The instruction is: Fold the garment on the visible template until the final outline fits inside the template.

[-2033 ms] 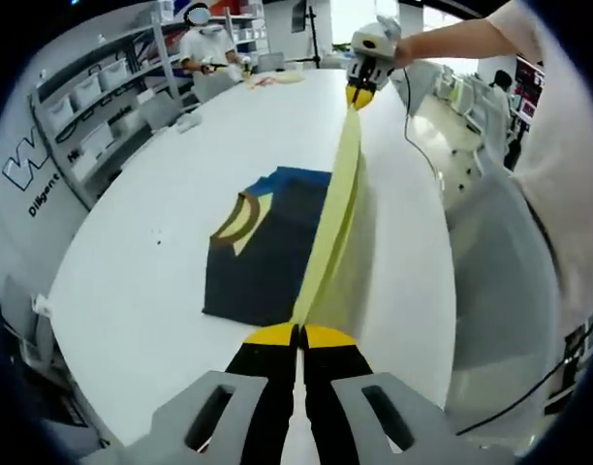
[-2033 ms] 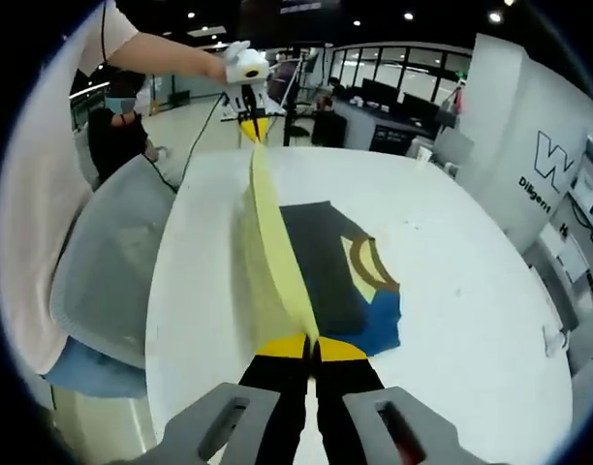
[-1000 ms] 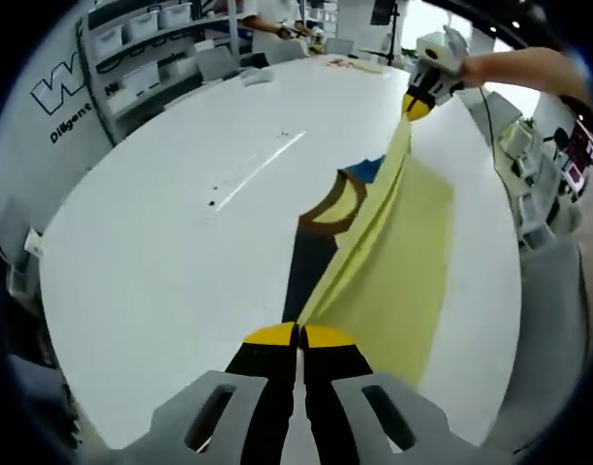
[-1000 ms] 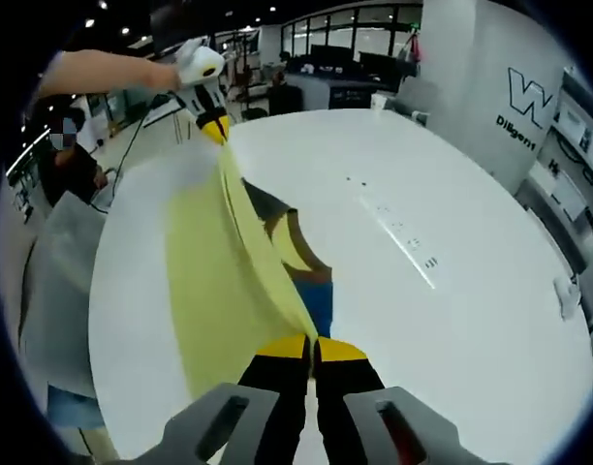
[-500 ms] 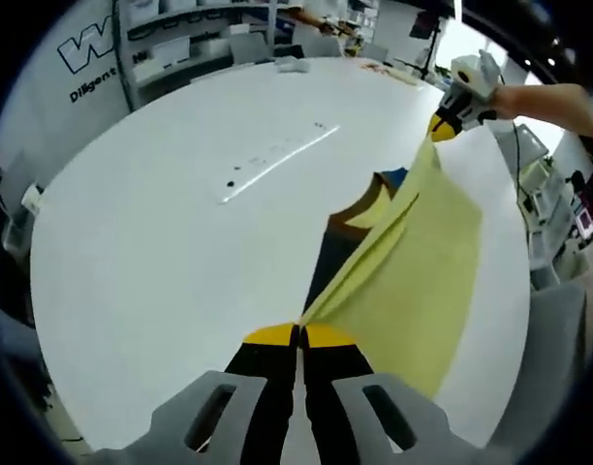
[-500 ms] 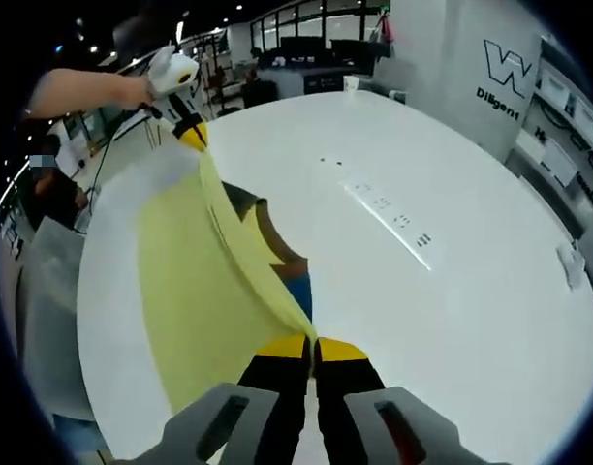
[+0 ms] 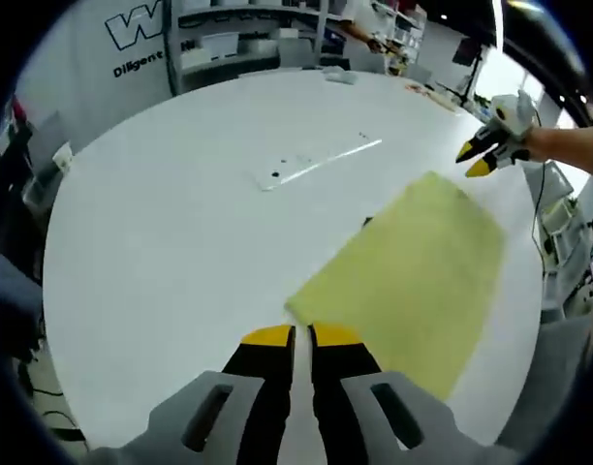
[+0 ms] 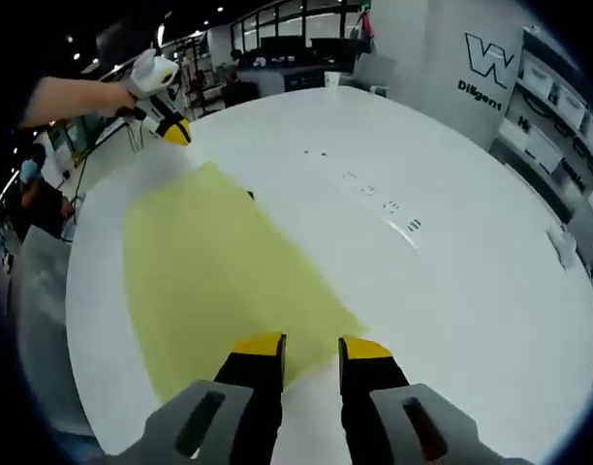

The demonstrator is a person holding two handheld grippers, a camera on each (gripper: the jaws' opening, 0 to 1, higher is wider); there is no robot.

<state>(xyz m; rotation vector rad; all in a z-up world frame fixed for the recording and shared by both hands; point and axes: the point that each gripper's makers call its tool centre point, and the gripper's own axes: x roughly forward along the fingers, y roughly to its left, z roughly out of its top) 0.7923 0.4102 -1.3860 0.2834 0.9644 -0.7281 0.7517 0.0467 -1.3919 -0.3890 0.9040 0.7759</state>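
Shelves (image 7: 238,44) with bins sit at the top of the left gripper view, under wall lettering; the right gripper view has glass-walled offices along its top. Both show the yellow sheet (image 7: 413,266) lying flat on the white round table (image 7: 161,223), covering nearly all of the garment (image 7: 367,221), just a dark sliver peeking out. Left gripper (image 7: 301,335) is spread slightly, right gripper (image 8: 309,344) spread wider, both holding nothing.

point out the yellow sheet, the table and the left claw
yellow sheet (image 8: 214,262), right gripper view, middle of the flat sheet
table (image 7: 171,223), left gripper view, bare white top
left claw (image 7: 301,336), left gripper view, between its yellow tips
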